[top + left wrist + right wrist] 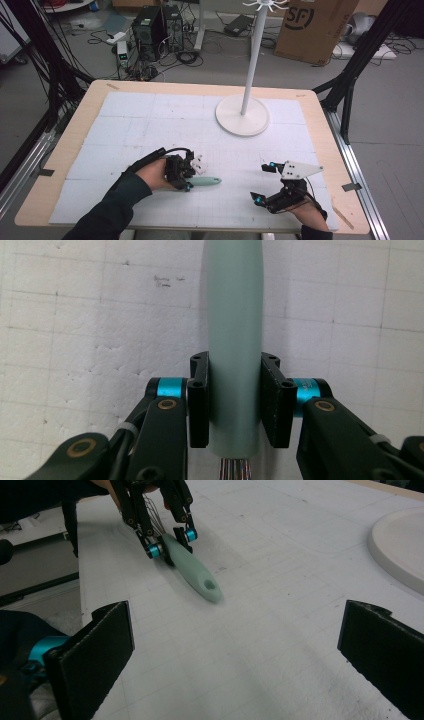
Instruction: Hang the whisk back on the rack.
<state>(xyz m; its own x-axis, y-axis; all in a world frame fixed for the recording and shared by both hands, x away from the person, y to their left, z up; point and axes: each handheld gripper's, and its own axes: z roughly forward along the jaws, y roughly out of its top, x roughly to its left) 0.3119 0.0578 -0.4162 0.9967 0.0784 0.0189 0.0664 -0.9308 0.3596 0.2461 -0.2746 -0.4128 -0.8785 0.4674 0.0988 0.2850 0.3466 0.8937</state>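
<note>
Pale-green handle (234,340), one, clamped in left gripper (186,179) jaws, right gripper (265,182) jaws apart, one white stand (242,115).

White stand (243,107) on gridded mat (150,120), cardboard box (312,27), computer tower (150,25), floor cables (187,55)

The light is soft and even. The white tabletop (150,115) looks bright, and the floor behind is dimmer. Shadows are faint. Close to the camera, the black jaws look a little blurry.
</note>
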